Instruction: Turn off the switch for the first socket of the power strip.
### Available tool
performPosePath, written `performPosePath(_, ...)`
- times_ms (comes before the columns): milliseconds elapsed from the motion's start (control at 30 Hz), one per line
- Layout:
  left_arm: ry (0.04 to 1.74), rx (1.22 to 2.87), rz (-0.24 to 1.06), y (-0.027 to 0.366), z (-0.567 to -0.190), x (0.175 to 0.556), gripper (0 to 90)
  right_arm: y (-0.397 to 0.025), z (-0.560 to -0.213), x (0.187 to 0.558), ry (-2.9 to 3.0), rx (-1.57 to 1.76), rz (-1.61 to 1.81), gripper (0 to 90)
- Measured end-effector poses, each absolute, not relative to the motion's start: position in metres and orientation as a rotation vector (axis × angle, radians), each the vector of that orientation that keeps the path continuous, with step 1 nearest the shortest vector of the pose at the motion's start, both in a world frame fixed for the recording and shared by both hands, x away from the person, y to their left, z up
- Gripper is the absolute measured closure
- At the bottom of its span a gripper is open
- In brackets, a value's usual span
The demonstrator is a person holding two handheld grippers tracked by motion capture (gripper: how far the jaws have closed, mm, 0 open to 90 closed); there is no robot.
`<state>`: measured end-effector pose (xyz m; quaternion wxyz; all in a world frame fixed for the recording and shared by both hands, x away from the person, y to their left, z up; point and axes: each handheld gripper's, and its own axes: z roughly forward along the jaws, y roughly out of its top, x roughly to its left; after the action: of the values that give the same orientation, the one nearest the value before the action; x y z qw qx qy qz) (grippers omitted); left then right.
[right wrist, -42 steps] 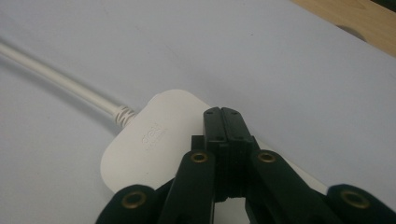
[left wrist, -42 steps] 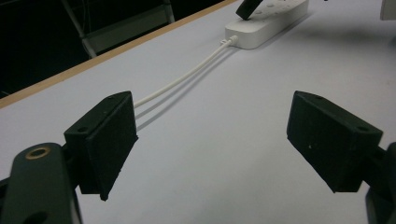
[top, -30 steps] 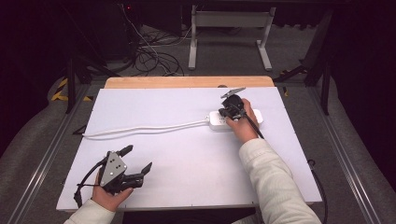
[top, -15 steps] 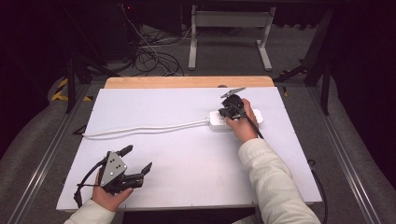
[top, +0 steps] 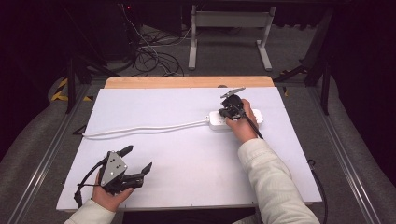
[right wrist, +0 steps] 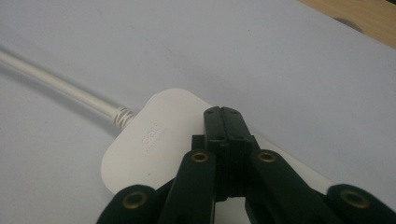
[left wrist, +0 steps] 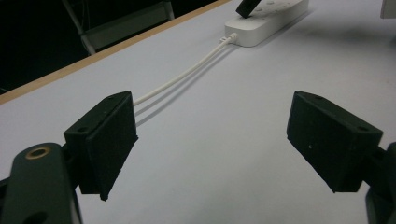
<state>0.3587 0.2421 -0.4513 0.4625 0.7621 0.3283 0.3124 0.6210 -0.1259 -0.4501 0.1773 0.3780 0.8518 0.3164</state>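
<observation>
A white power strip lies at the back right of the white table, and its white cable runs left across the table. My right gripper is shut, its tips resting on top of the strip near the cable end. The right gripper view shows the closed jaws touching the strip beside the cable, with nothing between them. My left gripper stands open near the front left edge with nothing between its jaws. The left gripper view looks between the spread jaws towards the strip and cable.
A wooden strip borders the table's far edge. Beyond it on the floor are a metal frame and a tangle of dark cables. Metal rails run along both sides of the table.
</observation>
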Motion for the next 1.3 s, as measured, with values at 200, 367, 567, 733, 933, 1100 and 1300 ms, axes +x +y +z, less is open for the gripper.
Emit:
performPosePath(200, 0.809, 1.875, 0.771, 0.243, -0.451, 0.359, 16.2, -0.127, -0.447, 0.621, 2.406, 1.088, 0.920, 90.0)
performPosePath(367, 0.808, 1.878, 0.775, 0.243, -0.451, 0.360, 16.2, -0.124, -0.437, 0.613, 2.389, 1.085, 1.011, 90.0)
performPosePath(567, 0.816, 1.869, 0.765, 0.242, -0.451, 0.359, 16.2, -0.127, -0.419, 0.604, 2.354, 1.037, 1.062, 90.0)
performPosePath(733, 0.810, 1.879, 0.774, 0.242, -0.451, 0.360, 16.2, -0.136, -0.404, 0.597, 2.316, 1.040, 1.156, 90.0)
performPosePath(933, 0.810, 1.881, 0.774, 0.242, -0.451, 0.360, 16.2, -0.145, -0.387, 0.584, 2.283, 0.999, 1.197, 90.0)
performPosePath(1100, 0.810, 1.880, 0.775, 0.242, -0.451, 0.360, 16.2, -0.146, -0.379, 0.578, 2.281, 0.965, 1.212, 90.0)
performPosePath(1300, 0.811, 1.882, 0.774, 0.242, -0.452, 0.361, 16.2, -0.155, -0.371, 0.573, 2.276, 0.960, 1.241, 90.0)
